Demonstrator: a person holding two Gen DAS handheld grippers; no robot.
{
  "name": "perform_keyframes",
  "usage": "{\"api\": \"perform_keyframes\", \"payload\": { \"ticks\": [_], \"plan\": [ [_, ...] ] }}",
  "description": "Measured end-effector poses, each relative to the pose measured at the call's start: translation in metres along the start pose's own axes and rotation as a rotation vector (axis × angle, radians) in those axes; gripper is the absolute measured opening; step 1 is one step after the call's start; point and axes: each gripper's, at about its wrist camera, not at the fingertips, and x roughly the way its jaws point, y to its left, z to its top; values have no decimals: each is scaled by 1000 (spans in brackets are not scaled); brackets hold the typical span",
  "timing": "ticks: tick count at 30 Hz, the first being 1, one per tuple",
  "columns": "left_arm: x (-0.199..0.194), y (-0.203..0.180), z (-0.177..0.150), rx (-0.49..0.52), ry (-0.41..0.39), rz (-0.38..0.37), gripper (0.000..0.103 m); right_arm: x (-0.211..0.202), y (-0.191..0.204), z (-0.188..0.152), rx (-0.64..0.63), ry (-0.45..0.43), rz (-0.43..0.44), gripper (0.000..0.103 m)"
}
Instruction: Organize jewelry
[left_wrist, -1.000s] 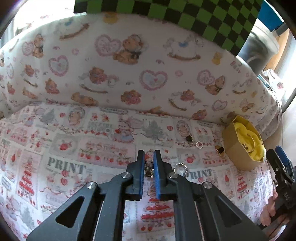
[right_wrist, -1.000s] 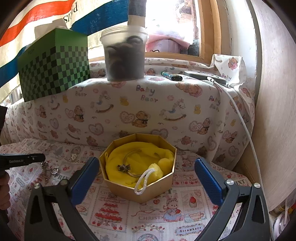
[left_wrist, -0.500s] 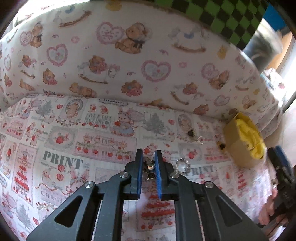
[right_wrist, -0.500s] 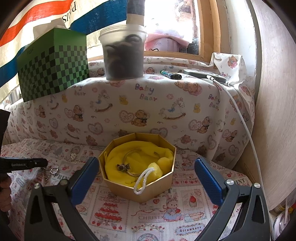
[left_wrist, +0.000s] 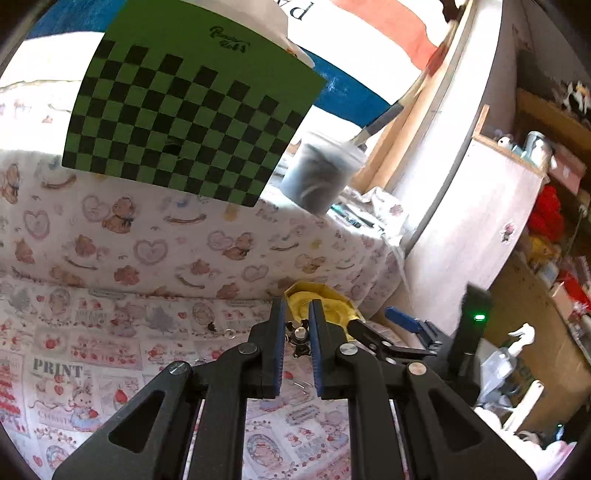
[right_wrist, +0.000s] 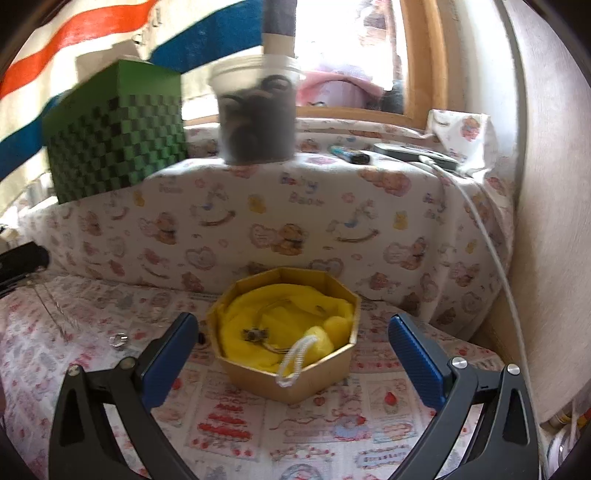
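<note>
My left gripper (left_wrist: 296, 308) is shut on a small silver charm piece (left_wrist: 298, 335), held up above the printed cloth. Just beyond its fingertips sits the gold octagonal box (left_wrist: 334, 314) lined with yellow cloth. In the right wrist view that box (right_wrist: 295, 384) stands straight ahead with a thin bangle and charm (right_wrist: 255, 335) lying on the yellow lining. My right gripper (right_wrist: 291, 325) is open wide in front of the box, nothing between its blue pads. A loose ring (right_wrist: 118, 339) and a small dark piece (left_wrist: 211, 326) lie on the cloth left of the box.
A green checkered box (right_wrist: 114, 133) and a plastic tub of dark rings (right_wrist: 258, 114) stand on the cloth-covered ledge behind. A white cable (right_wrist: 480, 229) runs down from a flat device (right_wrist: 410, 152) on the ledge. A wall closes the right side.
My left gripper has lifted off the cloth with the charm piece and swung right, so the gold box now lies just ahead. The right gripper stayed put and open.
</note>
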Motion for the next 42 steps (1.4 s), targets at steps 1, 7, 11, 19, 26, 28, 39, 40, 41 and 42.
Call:
{"api": "perform_keyframes", "payload": {
  "ticks": [1,7,11,19,26,28,39,40,41,42],
  "plan": [
    [3,0,-1,-6,14,0,11,-3,6,0,-23,0,50,103],
    [27,-10,-11,18,92,39,11,-13,49,-10,-145,77,380,68],
    [33,-21,-16,17,114,10,11,-10,69,-20,-194,128,419,38],
    [34,-33,-21,15,138,-57,11,-4,61,-22,-108,168,467,10],
    [34,-18,-18,-19,127,-11,11,-16,60,-16,-72,124,557,5],
    [34,-14,-18,-31,123,11,11,-25,64,-16,-84,103,603,5],
    [41,-13,-23,-69,146,40,11,-27,79,-20,-139,131,642,5],
    [43,-10,-24,-105,156,26,11,-27,79,-21,-146,131,640,5],
    [45,-8,-25,-138,166,-5,11,-28,80,-22,-151,134,636,5],
    [46,-6,-26,-171,176,-38,11,-28,80,-23,-152,139,628,5]
  ]
}}
